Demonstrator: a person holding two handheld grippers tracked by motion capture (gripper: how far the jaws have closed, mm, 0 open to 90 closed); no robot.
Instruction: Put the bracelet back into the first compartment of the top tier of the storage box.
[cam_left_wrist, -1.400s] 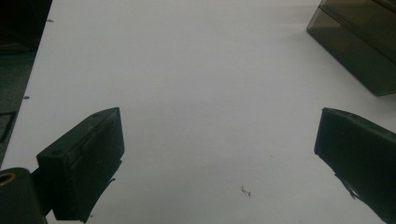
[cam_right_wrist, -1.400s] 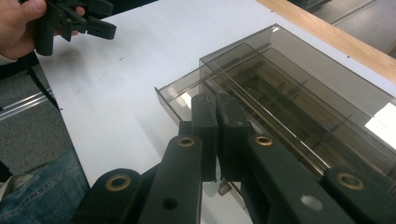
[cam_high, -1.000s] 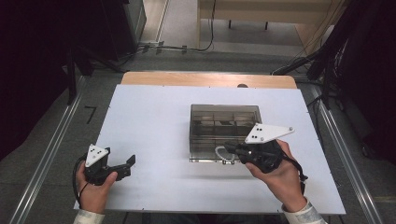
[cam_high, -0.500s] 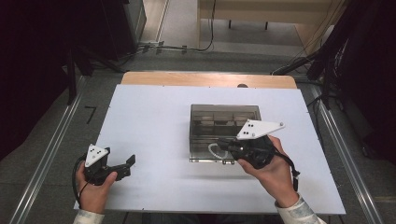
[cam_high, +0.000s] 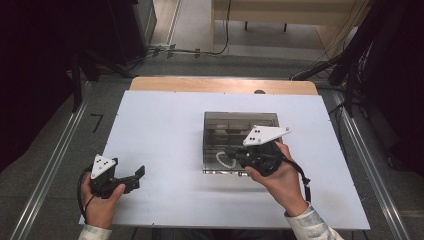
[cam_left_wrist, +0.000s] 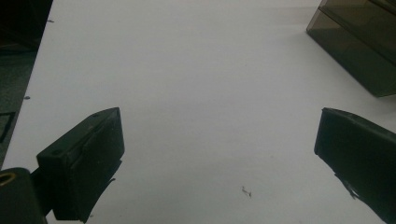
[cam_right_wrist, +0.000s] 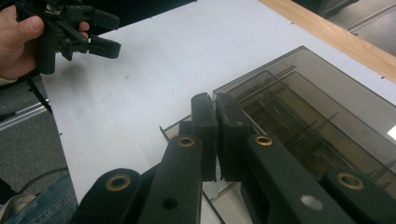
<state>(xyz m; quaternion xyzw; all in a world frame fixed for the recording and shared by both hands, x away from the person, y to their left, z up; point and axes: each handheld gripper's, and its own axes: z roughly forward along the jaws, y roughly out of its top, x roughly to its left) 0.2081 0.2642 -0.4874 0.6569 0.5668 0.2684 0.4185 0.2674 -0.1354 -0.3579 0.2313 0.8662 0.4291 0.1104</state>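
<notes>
A smoked see-through box (cam_high: 240, 121) with dividers inside stands in the middle of the white table (cam_high: 160, 130). My right gripper (cam_high: 231, 151) hovers over the box's near half, its jaws pressed together with nothing seen between them (cam_right_wrist: 215, 100). A white curled loop (cam_high: 222, 159) lies right by its tips in the high view; I cannot tell if it is held. My left gripper (cam_high: 138, 176) rests low at the table's near left, open over bare table (cam_left_wrist: 219, 154). The box's corner (cam_left_wrist: 359, 46) shows far to its right.
A wooden strip (cam_high: 222, 85) runs along the table's far edge. Metal rails (cam_high: 55, 160) flank the table on both sides, and cables lie on the floor beyond. The other hand and its open gripper (cam_right_wrist: 100, 32) appear far off in the right gripper view.
My right gripper has slid leftward over the box's front part, and the white loop moved with it. The left gripper has stayed in place.
</notes>
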